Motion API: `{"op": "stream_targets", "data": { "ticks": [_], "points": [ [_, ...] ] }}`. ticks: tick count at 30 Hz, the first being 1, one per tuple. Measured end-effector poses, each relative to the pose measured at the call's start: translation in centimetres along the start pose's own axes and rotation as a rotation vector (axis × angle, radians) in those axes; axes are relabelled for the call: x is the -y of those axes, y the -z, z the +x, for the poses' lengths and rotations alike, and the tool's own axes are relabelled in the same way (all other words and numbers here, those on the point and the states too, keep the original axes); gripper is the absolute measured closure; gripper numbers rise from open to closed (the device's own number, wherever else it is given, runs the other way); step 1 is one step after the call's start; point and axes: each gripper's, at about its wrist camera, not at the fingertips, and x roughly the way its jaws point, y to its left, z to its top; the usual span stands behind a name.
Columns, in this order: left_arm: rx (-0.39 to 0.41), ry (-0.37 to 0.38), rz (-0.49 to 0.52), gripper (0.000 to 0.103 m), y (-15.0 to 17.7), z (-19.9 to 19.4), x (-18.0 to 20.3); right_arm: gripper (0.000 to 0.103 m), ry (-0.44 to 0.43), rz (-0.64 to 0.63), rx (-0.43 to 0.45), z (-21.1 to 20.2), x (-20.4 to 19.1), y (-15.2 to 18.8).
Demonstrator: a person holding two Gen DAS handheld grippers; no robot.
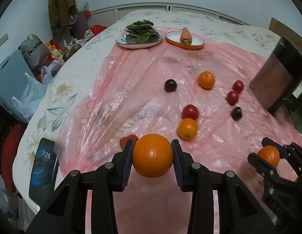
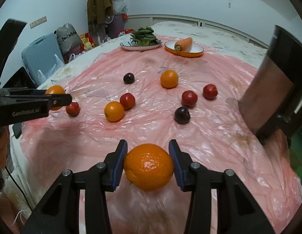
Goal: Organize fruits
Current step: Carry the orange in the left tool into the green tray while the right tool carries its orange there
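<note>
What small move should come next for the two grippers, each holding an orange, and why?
Probably carry both oranges toward the two loose oranges on the pink sheet. The left gripper is shut on an orange, the right gripper on another orange, and no empty fruit dish is visible.

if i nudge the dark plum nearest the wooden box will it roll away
Probably yes: the dark plum looks round and smooth, so it should roll easily. The crinkled pink plastic sheet may slow or deflect it. It looks firm, not floppy.
</note>
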Motion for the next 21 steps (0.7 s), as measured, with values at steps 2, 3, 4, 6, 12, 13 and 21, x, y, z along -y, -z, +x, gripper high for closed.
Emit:
{"op": "stream_targets", "data": {
  "ticks": [2, 3, 4, 6, 12, 13, 21],
  "points": [
    [0.006, 0.008, 0.016, 0.07, 0.4, -1.3, 0.6, 0.036, -0.002, 0.008, 0.011, -1.4, 0.3, 0.2],
    [0.013, 0.016, 0.033, 0.07, 0.7, -2.2, 1.4, 0.036, -0.003, 0.009, 0.016, -1.9, 0.5, 0.3],
    [0.016, 0.021, 0.043, 0.07, 0.8, -2.7, 1.9, 0.036, -0.004, 0.012, 0.022, -2.6, 0.7, 0.5],
    [0.029, 0.035, 0.069, 0.07, 0.9, -4.0, 3.5, 0.036, 0.003, 0.018, 0.035, -4.2, 1.5, 1.0],
    [0.044, 0.081, 0.136, 0.07, 0.7, -6.2, 9.0, 0.036, 0.044, 0.053, 0.062, -8.2, 5.5, 2.3],
    [0.045, 0.088, 0.147, 0.07, 0.7, -6.4, 10.0, 0.036, 0.055, 0.059, 0.066, -8.7, 6.3, 2.4],
    [0.065, 0.157, 0.274, 0.07, -0.3, -8.0, 20.2, 0.036, 0.168, 0.13, 0.113, -13.2, 15.1, 3.5]
  ]
}}
